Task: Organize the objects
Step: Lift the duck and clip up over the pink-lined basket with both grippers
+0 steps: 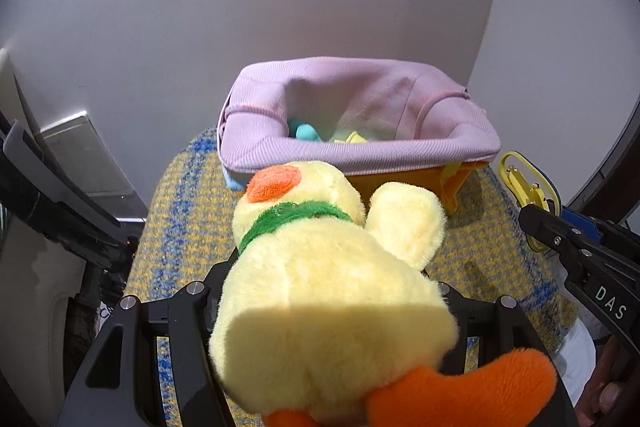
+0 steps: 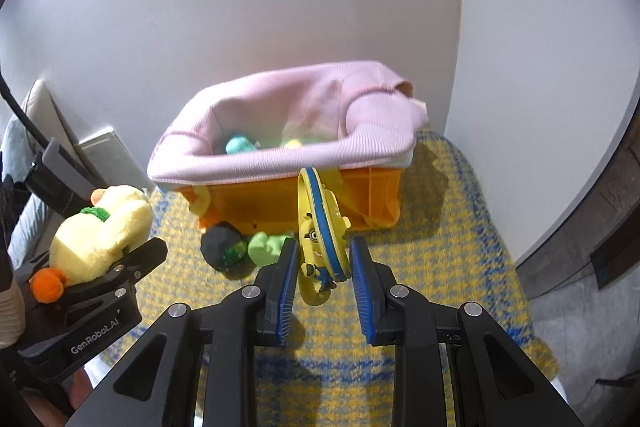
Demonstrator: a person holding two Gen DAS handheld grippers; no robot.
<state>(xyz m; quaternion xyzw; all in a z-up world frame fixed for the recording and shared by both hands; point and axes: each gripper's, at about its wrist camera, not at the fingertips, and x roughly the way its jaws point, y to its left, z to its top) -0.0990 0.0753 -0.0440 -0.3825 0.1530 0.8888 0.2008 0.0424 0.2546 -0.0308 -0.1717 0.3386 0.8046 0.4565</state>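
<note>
Left tool (image 2: 132, 259) is clamped on the plush duck (image 1: 320, 279), low center of its view, just short of the pink-lined bin (image 1: 360, 151). Right tool (image 2: 324, 267) pinches the minion toy (image 2: 320, 247) loosely, mid-frame. I reckon it could slip out before reaching the bin.
</note>
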